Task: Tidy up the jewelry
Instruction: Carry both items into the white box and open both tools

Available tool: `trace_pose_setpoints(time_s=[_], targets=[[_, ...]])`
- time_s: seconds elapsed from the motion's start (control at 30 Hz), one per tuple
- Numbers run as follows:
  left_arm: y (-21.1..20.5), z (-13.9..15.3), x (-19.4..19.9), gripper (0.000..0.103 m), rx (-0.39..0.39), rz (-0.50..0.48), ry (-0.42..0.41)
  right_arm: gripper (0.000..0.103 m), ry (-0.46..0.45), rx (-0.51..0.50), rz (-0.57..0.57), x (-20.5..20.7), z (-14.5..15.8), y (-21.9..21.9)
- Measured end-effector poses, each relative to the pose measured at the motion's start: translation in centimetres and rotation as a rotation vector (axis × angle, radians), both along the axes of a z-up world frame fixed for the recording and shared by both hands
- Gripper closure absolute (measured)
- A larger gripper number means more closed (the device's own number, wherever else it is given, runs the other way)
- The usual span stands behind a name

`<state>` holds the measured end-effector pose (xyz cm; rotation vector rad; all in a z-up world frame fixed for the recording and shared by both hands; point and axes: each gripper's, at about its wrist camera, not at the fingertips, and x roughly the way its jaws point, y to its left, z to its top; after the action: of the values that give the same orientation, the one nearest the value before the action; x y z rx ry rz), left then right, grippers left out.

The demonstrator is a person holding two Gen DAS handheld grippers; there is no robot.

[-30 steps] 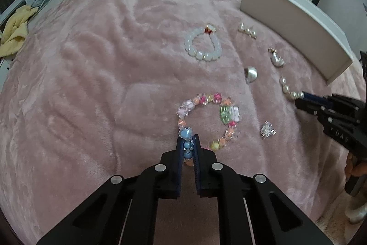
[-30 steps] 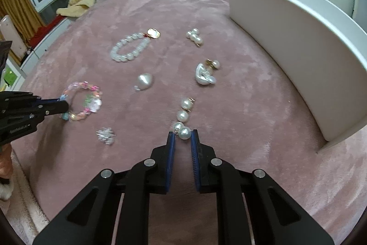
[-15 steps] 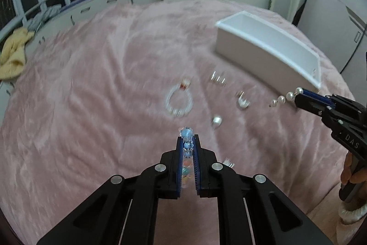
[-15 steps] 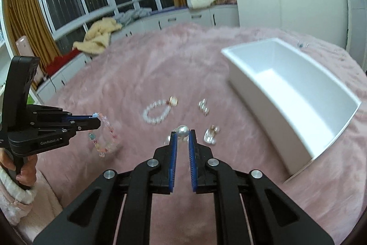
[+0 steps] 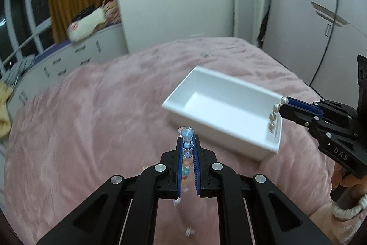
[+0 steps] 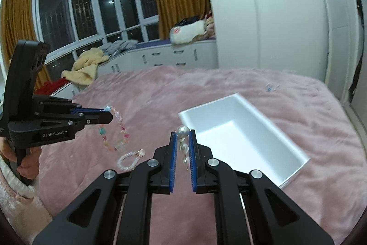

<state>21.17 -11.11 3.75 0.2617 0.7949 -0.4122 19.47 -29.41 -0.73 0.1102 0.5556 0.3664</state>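
Observation:
My left gripper (image 5: 187, 140) is shut on a colourful bead bracelet (image 5: 186, 133), held in the air above the pink blanket; the bracelet hangs from it in the right wrist view (image 6: 114, 130). My right gripper (image 6: 182, 133) is shut on a pearl drop earring (image 6: 182, 130); in the left wrist view the pearls (image 5: 273, 116) dangle over the near right corner of the white box (image 5: 220, 93). The white box (image 6: 298, 148) is open and looks empty. A white bead bracelet (image 6: 128, 159) lies on the blanket below.
The pink blanket (image 5: 91, 130) covers the bed. White wardrobes (image 5: 298, 15) stand behind, a window bench with clothes (image 6: 91, 63) on the left. A small jewel (image 5: 190, 231) lies on the blanket under my left gripper.
Both grippers rose from the blanket with their jewelry and tilted up. The right gripper carried the pearl earring to the box's corner. The left lifted the bead bracelet clear.

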Motion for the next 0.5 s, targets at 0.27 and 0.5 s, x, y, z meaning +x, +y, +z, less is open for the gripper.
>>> trace_pose_setpoints(time_s=[0.27,0.5], targets=[[-7.9,-0.2,8.4,0.09,0.007,-0.054,0.051,0.092,0.044,-0.04,-0.077,4.3,-0.3,-5.4],[-13.3,-5.6,16.9,0.09,0.03,-0.019,0.195,0.092,0.184,-0.063,-0.097,8.7,-4.8,-9.0]])
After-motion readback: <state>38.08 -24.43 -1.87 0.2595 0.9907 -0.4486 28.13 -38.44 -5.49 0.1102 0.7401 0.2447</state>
